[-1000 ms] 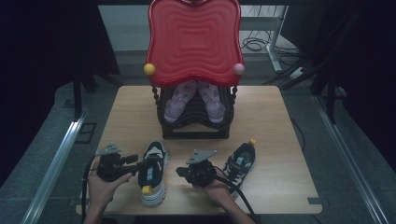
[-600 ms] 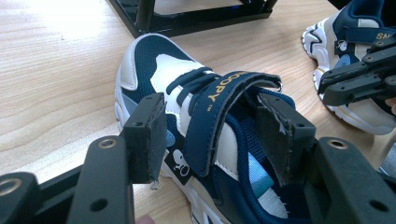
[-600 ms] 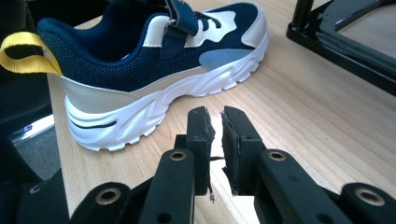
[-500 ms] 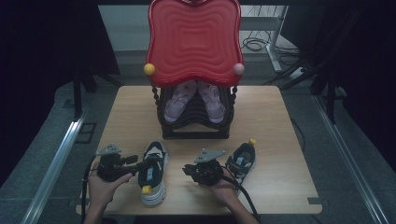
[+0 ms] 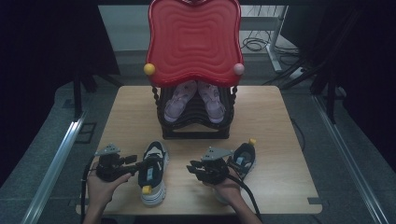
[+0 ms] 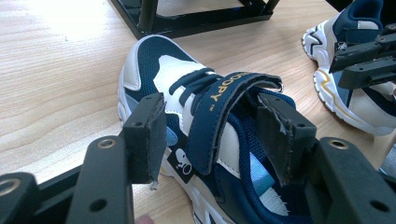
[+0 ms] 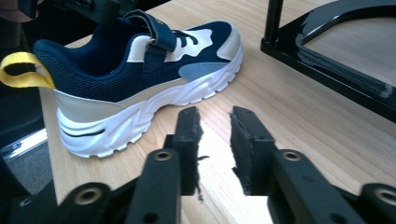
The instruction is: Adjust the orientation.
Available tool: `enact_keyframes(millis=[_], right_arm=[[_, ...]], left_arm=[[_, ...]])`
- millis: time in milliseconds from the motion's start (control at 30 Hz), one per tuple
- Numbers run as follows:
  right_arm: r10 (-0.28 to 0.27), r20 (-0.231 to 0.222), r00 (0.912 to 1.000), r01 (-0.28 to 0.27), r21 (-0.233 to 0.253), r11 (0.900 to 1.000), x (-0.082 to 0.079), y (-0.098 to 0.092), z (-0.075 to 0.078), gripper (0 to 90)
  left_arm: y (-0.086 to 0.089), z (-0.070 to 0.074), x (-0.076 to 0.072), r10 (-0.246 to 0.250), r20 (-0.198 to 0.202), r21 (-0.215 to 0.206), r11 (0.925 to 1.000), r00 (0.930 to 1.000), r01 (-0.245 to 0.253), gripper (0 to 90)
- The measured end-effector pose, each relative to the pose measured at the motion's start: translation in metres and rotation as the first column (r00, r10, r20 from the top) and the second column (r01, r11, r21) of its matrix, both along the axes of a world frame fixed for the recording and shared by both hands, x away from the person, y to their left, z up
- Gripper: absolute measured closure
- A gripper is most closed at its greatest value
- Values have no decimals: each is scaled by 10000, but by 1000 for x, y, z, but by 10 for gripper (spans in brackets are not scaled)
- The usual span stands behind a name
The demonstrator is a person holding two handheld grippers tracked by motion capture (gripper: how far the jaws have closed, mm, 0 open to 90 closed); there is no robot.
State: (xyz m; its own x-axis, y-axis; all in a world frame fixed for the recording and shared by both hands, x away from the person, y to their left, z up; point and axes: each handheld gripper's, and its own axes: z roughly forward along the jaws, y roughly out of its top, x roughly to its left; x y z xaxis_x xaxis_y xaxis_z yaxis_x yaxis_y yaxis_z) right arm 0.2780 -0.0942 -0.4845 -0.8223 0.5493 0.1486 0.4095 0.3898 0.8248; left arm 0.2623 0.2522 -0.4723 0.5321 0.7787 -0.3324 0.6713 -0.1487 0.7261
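My left fingers point(image 6: 210, 135) spread astride the left shoe point(image 6: 205, 116) | right fingers point(image 7: 215, 140) nearly clenched, empty, over bare surface point(image 7: 299, 116) | rack point(image 5: 194, 116) well apart

left sneaker point(image 5: 153, 172): navy-and-white, yellow heel loop, upright on sole, toe toward rack, strap lifted in a loop, front-left of table | right sneaker point(image 5: 243, 161): matching, upright, front-right, well apart from the first
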Motion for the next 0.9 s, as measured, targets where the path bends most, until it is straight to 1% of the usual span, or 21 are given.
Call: enact_keyframes(millis=[33,233,467,567,667,900], right_arm=[[-65,43,10000,65,-16,10000,0,-1,-1,687],[-338,87,9994,339,-58,9994,0,-4,-2,623],[-473,172,9987,476,-160,9987,1,-7,-2,595],[-607,291,9977,615,-285,9977,2,-7,-2,564],[-715,441,9965,736,-474,9962,2,-7,-2,556],[-719,491,9962,739,-392,9965,-1,-9,1,556]], left_arm=[[0,0,0,-3,3,-4,10000,10000,3,441],[0,0,0,11,-13,-41,10000,10000,-11,440],[1,0,0,10,11,-24,10000,10000,-10,440],[1,0,0,21,-14,-32,10000,10000,-21,440],[1,0,0,16,4,-20,10000,10000,-16,439],[2,0,-1,57,3,-53,10000,10000,-57,439]])
